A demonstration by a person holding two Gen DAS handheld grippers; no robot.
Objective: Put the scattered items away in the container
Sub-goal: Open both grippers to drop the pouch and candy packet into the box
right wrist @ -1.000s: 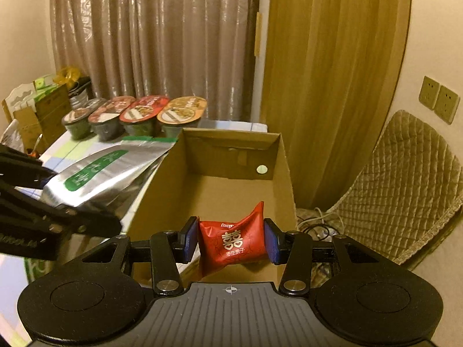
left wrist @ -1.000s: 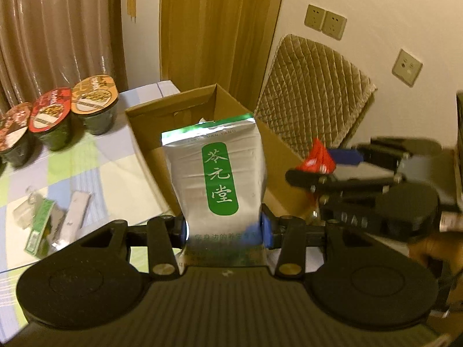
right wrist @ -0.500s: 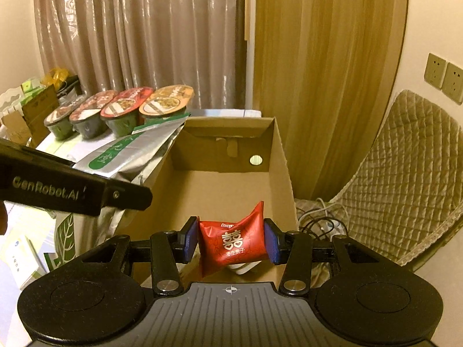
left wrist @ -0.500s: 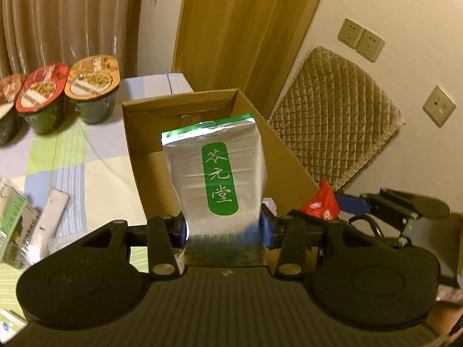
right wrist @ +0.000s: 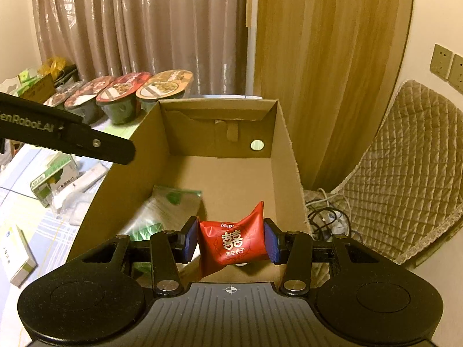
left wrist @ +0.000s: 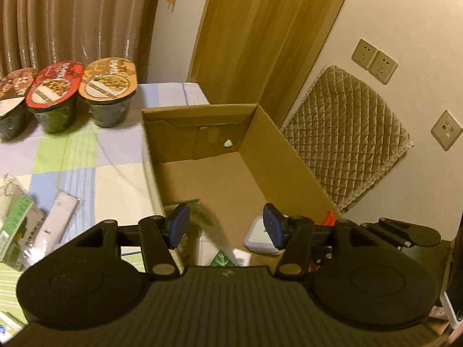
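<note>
Left hand-held gripper (left wrist: 225, 228) spread wide, nothing between its blue pads, poised over the near end of the corrugated cardboard box (right wrist: 285, 156). Right hand-held gripper (right wrist: 231, 244) pinching a glossy red pillow-shaped sachet (right wrist: 233, 243) above the same box's near edge. Inside, lying flat against the left wall, a blurred crinkly silver pouch (right wrist: 162, 205) with green print; beside it a small white square tub (left wrist: 259, 235). Bare brown floor across the far half. Foil-lidded bowls (left wrist: 108, 82) lined up on the checked-cloth counter (left wrist: 86, 156).
</note>
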